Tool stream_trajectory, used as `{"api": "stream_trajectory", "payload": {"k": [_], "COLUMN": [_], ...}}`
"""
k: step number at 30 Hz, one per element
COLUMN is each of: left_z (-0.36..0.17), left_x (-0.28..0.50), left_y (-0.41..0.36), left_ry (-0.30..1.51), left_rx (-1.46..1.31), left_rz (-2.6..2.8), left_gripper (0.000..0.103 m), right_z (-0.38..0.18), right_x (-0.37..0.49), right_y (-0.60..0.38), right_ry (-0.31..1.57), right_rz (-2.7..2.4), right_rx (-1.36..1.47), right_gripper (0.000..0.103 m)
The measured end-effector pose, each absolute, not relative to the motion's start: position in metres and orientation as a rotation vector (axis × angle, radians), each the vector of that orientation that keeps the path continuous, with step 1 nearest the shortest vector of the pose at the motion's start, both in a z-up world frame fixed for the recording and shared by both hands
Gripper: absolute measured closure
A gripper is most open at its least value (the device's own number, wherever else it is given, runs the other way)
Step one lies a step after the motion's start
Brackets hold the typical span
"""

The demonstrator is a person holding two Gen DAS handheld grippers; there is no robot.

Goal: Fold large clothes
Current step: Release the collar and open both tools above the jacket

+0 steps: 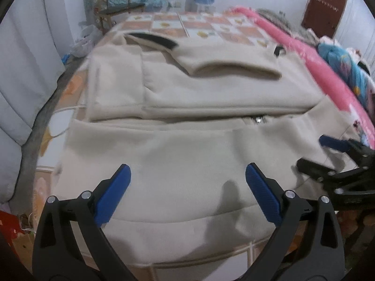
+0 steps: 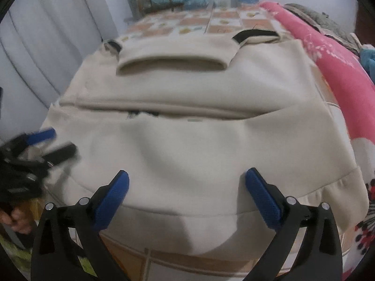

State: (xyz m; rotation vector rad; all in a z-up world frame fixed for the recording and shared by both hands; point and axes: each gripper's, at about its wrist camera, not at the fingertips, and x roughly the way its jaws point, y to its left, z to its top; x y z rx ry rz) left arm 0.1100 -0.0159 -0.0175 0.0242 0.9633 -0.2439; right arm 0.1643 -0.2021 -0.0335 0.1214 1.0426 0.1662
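Directly ahead of the left gripper point(image 1: 187, 175), in the left wrist view, a large cream fleece garment point(image 1: 187, 145) is lying spread over a bed covered with a peach-and-white checked sheet point(image 1: 187, 27). Both blue-padded fingers point(image 1: 112, 196) are standing wide apart above the near hem, pinching nothing; the cloth is passing beneath the gap rather than between the pads. Beyond the fingertips, a folded upper layer is resting across the garment, with a silver zipper pull point(image 1: 258, 120) peeking from under its edge, ahead and to the right. Farther out, a sleeve with a black-lined cuff point(image 1: 152, 38) is lying folded across the top. To the right of the gripper, the right gripper point(image 1: 316, 154) is hovering at the garment's edge, with a bright pink blanket point(image 1: 316, 65) running behind it. Far ahead, a wooden chair point(image 1: 112, 4) is standing against the wall.

Seen from the right wrist, the right gripper point(image 2: 187, 178) is holding its jaws fully spread over the same near hem of the cream garment point(image 2: 199, 145), gripping nothing. Ahead, the folded layer and sleeve are lying across the garment. To the left, the left gripper point(image 2: 51, 142) is appearing blurred beside the garment's side edge, its fingers parted, with a hand point(image 2: 16, 220) beneath it. The pink blanket point(image 2: 339, 75) is sitting to the right.
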Motion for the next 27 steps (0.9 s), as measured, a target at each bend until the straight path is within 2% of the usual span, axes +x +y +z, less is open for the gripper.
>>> {"api": "stream_trajectory", "payload": {"k": [2,9,12,19,21,27], "left_z": [-0.011,-0.006,-0.005,-0.008,-0.014,-0.028], "left_x": [0.104,0.084,0.082,0.099,0.108,0.127], "left_y": [-0.007,0.035,0.051,0.076,0.081,0.096], "left_ry": [0.937,0.954,0.946,0.924,0.937,0.968], "left_rx": [0.028,-0.048,-0.088,-0.14,-0.151,-0.201], "left_rz": [-0.239,-0.177,-0.155,-0.122,-0.11,-0.093], "left_gripper": [0.009,0.037,0.043,0.046,0.051,0.051], "right_z": [-0.034,-0.035,-0.035,-0.035,-0.035,-0.035], "right_x": [0.164,0.163,0.162,0.163,0.164,0.165], "right_y": [-0.201,-0.202,-0.201,-0.198,-0.197,-0.195], "right_ry": [1.041,1.032,1.035,1.047,1.049,1.054], "right_rz": [0.167,0.186,0.191,0.183,0.177,0.164], "right_rx": [0.116,0.102,0.095,0.083,0.08,0.074], "right_gripper": [0.006,0.006,0.006,0.006,0.006,0.006]}}
